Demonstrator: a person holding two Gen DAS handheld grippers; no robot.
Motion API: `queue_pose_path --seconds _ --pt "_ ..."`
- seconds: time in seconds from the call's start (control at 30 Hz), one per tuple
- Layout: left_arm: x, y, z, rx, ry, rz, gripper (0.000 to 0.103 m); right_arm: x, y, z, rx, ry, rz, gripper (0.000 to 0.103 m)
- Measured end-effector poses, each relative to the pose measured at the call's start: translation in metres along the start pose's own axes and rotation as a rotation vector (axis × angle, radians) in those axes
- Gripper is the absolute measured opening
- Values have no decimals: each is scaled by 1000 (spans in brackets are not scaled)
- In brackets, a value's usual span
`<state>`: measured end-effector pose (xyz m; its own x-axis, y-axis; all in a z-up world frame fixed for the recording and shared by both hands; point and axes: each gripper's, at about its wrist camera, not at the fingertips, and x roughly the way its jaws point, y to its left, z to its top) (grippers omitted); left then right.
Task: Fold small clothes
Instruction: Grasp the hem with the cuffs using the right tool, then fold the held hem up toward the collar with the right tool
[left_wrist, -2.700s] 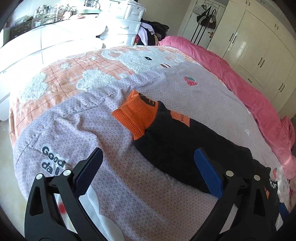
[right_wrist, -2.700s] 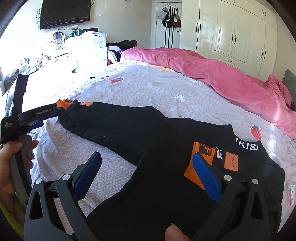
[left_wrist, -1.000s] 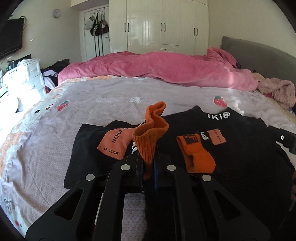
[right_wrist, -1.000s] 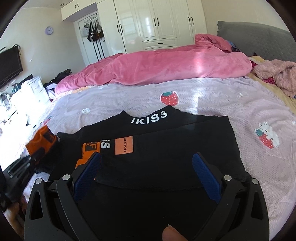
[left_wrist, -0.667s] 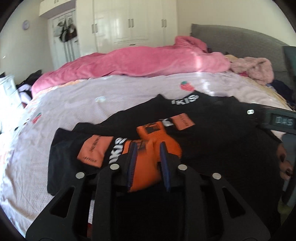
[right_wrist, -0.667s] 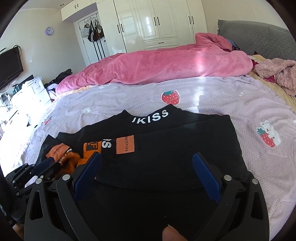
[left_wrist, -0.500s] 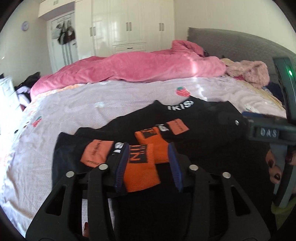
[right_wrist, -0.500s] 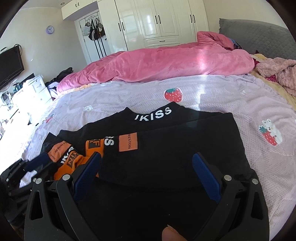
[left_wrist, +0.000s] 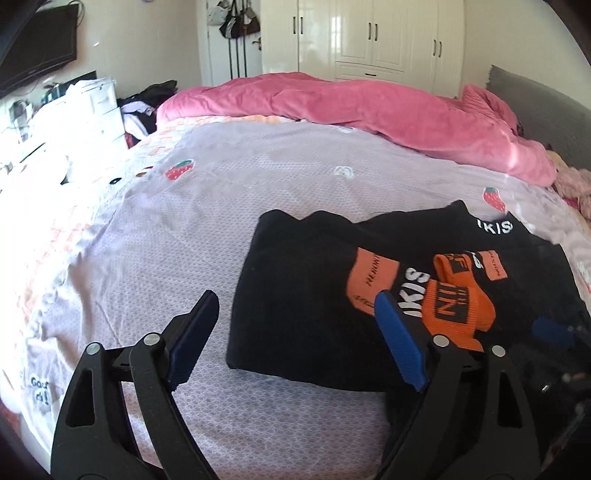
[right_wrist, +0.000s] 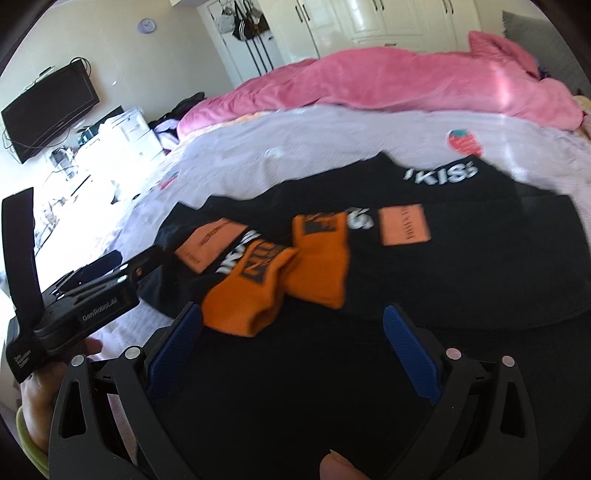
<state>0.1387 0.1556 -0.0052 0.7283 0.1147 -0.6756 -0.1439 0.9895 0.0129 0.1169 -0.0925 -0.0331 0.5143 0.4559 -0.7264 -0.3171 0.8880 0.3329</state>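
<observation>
With both jaws wide open and empty, we judge the black sweatshirt (left_wrist: 306, 295) soft, limp, best pinched by its 6 o'clock hem.

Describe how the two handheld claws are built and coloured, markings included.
Both the left claw and the right claw have black plastic frames with triangular cutouts, silver rivets and flat blue pads on the fingers. Seen from the right wrist, the left unit's black body carries small white lettering, too blurred to read with certainty.
</observation>
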Motion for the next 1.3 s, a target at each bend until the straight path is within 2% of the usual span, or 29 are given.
queue_pose_path --seconds 0.03,0.1,0.2,0.4,0.47,0.5,0.53,0.77,1.0,1.3 --pt "-1 2 0 -5 -3 9 81 6 4 -1 11 19 13 84" --pt "-2 7 1 -15 -9 24 81 19 8 -1 37 52 30 79" --pt "-4 17 2 -50 -15 22 82 31 7 -3 77 90 53 65" --pt "-6 27 5 -94 -24 24 82 39 16 3 64 79 46 41" --pt "-8 29 5 -101 -29 23 82 42 21 7 37 67 45 29" --pt "-8 29 5 -103 -31 22 82 43 24 8 19 64 45 18" --pt "-8 29 5 -104 -32 21 82 44 26 8 6 59 48 12" --pt "-9 42 5 -181 -24 -31 82 25 33 25 -84 -25 68 9" --pt "-11 51 5 -241 -36 -62 82 -24 32 58 -205 -185 -5 9" --pt "-15 37 6 -238 -56 -144 82 -61 -34 89 -189 -255 -151 9"
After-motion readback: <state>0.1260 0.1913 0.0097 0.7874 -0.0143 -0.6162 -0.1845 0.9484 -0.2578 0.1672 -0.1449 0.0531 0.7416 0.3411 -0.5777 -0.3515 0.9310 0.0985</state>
